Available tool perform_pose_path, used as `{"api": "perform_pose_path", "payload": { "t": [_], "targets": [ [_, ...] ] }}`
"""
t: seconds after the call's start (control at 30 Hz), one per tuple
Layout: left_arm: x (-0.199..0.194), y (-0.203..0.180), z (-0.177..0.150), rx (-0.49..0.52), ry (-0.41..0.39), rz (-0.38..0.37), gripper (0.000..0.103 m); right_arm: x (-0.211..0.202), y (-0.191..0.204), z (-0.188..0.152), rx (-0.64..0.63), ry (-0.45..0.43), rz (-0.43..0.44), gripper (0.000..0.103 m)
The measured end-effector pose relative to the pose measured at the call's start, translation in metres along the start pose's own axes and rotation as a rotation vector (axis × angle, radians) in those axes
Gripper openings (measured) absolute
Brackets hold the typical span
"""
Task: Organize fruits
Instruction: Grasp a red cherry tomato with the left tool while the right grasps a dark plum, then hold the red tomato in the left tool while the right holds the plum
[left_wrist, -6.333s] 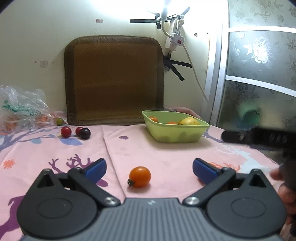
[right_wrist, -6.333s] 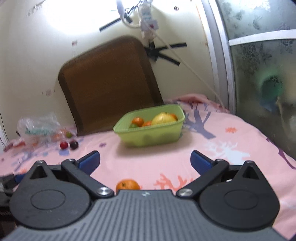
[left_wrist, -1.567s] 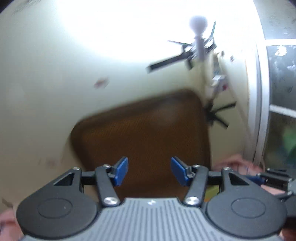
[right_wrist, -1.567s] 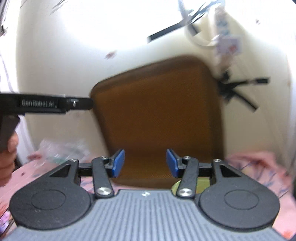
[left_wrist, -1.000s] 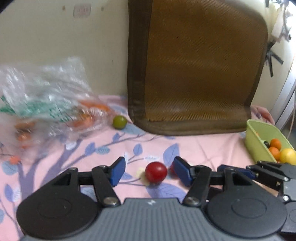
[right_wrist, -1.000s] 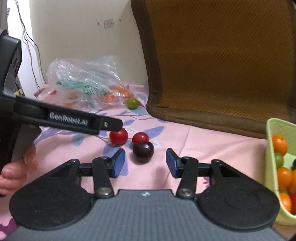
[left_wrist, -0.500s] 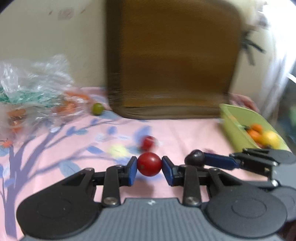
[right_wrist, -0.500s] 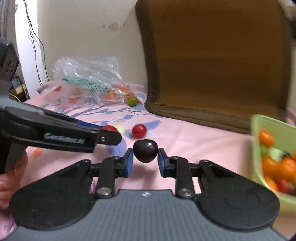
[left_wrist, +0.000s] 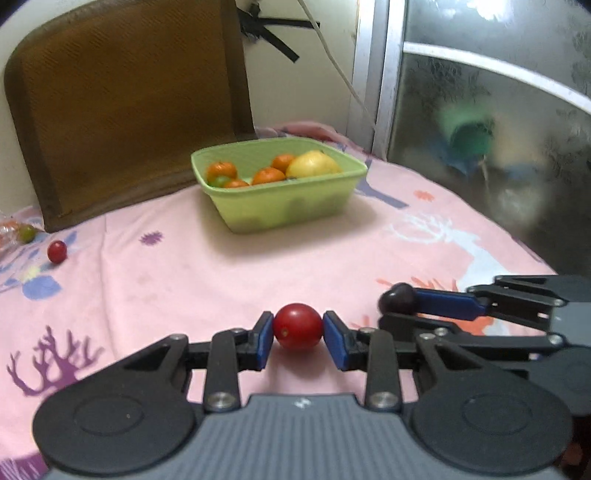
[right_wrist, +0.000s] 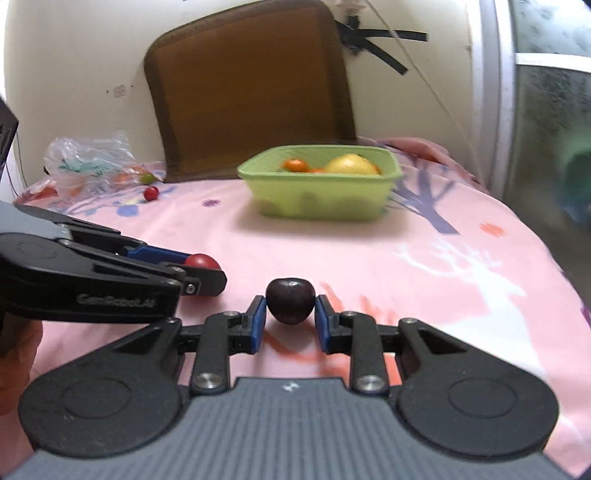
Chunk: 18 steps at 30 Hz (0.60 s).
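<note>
A small red cherry tomato (left_wrist: 56, 252) is seen loose at the far left of the pink patterned cloth-covered surface (left_wrist: 177, 280). A round red tomato (left_wrist: 297, 326) is clamped between the blue pads of the left tongs (left_wrist: 297, 334). A dark purple round fruit (right_wrist: 290, 301) is gripped by the right tongs (right_wrist: 290, 321). A light green plastic tub (left_wrist: 280, 201) of oranges is set well beyond both.

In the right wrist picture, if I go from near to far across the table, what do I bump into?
Dark cherry in the right hand-held gripper → green basket of fruit → brown cushion against the wall.
</note>
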<state>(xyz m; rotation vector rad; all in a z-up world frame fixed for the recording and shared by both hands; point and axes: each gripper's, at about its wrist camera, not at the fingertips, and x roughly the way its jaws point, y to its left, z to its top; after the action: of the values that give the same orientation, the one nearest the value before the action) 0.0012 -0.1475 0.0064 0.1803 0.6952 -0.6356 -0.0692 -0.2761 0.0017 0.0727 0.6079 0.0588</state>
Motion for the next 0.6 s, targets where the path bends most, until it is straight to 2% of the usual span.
{"api": "perform_pose_path", "payload": {
  "t": [0.17, 0.23, 0.6],
  "targets": [
    [0.005, -0.014, -0.006, 0.011, -0.003, 0.092, 0.033, 0.000, 0.001, -0.009, -0.034, -0.025, -0.014, 0.032],
    [0.003, -0.014, -0.006, 0.011, -0.002, 0.123, 0.038, 0.000, 0.002, -0.012, -0.046, -0.038, -0.022, 0.032],
    [0.006, -0.009, -0.006, -0.015, -0.003, 0.147, 0.047, -0.004, -0.001, -0.015, -0.041, -0.046, -0.022, 0.032]
  ]
}}
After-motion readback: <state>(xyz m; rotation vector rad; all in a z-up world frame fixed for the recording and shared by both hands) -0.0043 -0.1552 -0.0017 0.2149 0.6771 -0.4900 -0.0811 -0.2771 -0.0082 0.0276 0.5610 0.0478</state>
